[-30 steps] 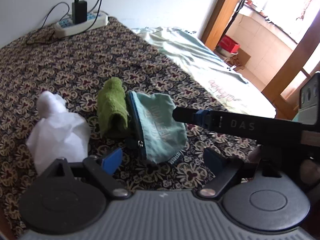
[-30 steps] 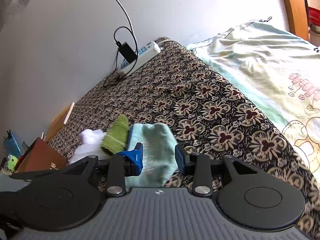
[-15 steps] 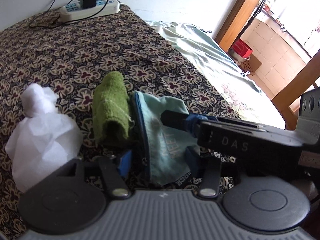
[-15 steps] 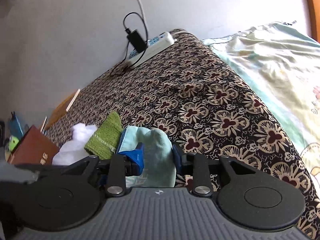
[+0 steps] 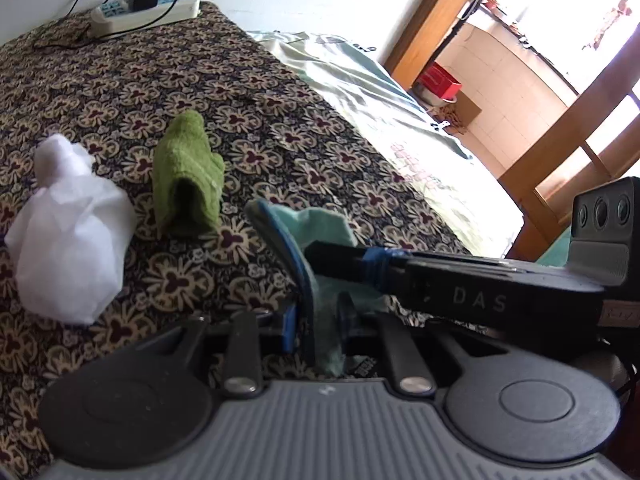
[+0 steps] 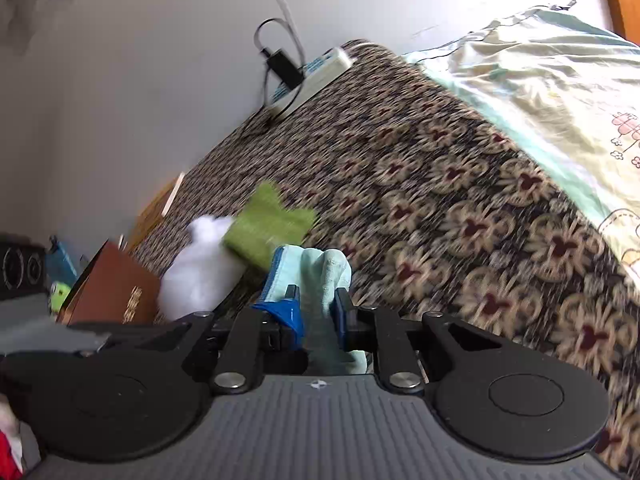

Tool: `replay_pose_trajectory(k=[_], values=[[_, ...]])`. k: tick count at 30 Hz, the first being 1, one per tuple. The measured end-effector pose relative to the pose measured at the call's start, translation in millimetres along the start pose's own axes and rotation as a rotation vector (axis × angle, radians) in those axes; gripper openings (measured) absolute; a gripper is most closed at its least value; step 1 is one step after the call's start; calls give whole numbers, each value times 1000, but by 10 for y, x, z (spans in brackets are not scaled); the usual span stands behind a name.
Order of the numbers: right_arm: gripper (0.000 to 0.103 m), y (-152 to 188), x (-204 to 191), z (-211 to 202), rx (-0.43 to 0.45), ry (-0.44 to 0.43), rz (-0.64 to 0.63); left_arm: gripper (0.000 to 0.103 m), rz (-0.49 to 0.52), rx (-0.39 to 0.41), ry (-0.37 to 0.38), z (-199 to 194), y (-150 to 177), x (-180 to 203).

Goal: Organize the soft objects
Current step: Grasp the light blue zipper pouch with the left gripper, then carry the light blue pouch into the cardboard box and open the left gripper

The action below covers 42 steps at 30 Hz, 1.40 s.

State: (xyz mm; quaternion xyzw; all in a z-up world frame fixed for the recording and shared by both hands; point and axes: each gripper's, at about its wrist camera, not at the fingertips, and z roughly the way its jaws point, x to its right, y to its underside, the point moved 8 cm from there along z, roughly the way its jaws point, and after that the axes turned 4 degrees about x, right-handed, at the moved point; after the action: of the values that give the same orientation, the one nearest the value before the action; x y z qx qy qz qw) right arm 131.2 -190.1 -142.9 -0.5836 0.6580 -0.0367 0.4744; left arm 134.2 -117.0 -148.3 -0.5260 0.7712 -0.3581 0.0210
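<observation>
Teal pouch [image 5: 320,236]: pinched by left tool [image 5: 316,320], jaws closing, and clamped in right tool [image 6: 316,312], above patterned bed cover [image 5: 260,128] | green towel [image 5: 188,180], white bag [image 5: 68,236] just beside | power strip [image 5: 144,8] well apart.

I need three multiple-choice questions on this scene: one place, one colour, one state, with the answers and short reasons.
1. The green towel lies: A between the white bag and the teal pouch; B inside the pouch; C on top of the bag.
2. The pouch's zip edge is: A red; B blue; C yellow.
3. The right tool is: A open above the towel; B shut on the pouch; C shut on nothing.
Answers: 1 A, it sits between them; 2 B, a blue band rims the opening; 3 B, it pinches the teal fabric.
</observation>
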Motion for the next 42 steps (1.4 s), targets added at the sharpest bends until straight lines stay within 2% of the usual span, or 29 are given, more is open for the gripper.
replay_pose_trajectory(k=[6,14,22,28,35,42], values=[[0,118,-498,-90,17,-40,-24,10,56,61,-9,-488,94,-58],[0,146,-1334,-44,48,-148,-85,10,30,192,-44,-1393,140,-432],[0,169,-2237,136,71,-271,-172,10,2,333,-111,-2272,213,-877],[0,229,-2834,388,75,-358,-225,10,8,405,-182,-2796,271,-1293],[0,402,-3345,777,39,-410,-270,10,-1,420,-269,-3138,417,-1826],[0,727,-3651,1264,-64,-396,-291,10,-58,374,-344,-3164,671,-2404]])
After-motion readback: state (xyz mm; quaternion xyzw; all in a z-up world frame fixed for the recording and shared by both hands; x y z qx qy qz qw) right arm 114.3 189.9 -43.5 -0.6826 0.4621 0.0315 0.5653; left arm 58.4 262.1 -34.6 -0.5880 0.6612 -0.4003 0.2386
